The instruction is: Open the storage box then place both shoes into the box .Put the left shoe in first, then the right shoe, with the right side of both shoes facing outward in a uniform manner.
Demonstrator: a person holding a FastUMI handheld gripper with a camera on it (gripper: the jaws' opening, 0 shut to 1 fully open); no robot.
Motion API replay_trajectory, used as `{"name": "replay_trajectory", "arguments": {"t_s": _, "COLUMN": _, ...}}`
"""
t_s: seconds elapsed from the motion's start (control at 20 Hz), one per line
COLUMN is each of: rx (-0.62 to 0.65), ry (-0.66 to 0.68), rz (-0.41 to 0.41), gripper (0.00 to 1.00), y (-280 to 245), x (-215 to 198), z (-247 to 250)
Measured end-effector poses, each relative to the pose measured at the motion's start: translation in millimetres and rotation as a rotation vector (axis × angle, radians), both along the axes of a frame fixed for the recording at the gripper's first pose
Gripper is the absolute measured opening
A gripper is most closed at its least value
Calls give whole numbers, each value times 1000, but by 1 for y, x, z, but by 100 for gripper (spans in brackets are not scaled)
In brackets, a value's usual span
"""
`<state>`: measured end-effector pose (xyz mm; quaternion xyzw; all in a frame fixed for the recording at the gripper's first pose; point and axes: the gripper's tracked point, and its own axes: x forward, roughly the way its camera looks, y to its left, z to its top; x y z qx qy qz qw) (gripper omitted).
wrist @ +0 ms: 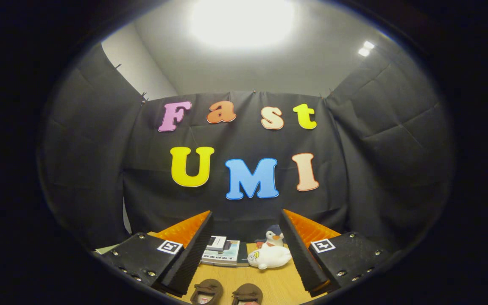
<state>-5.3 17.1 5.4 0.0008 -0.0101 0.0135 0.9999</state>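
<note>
My gripper (246,226) is open, its two black and orange fingers spread wide with nothing between them. It is held high and points toward the back wall. Two brown shoes stand side by side on the wooden table, low between the fingers: one shoe (207,291) on the left and the other shoe (247,294) on the right. I see just their rear parts. I cannot tell which one is the left shoe.
Beyond the shoes, near the back of the table (277,284), lies a stack of books (223,251). A white plush toy (269,256) lies beside it, and a small penguin toy (274,237) stands behind that.
</note>
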Motion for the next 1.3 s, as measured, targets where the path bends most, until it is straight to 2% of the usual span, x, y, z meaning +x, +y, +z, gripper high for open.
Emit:
{"name": "replay_trajectory", "arguments": {"t_s": 0.3, "rx": 70, "ry": 35, "rz": 32, "gripper": 95, "y": 13, "x": -2, "z": -14}}
{"name": "replay_trajectory", "arguments": {"t_s": 0.7, "rx": 162, "ry": 141, "rz": 131, "gripper": 96, "y": 52, "x": -8, "z": -50}}
{"name": "replay_trajectory", "arguments": {"t_s": 1.3, "rx": 414, "ry": 351, "rz": 216, "gripper": 96, "y": 96, "x": -22, "z": -115}}
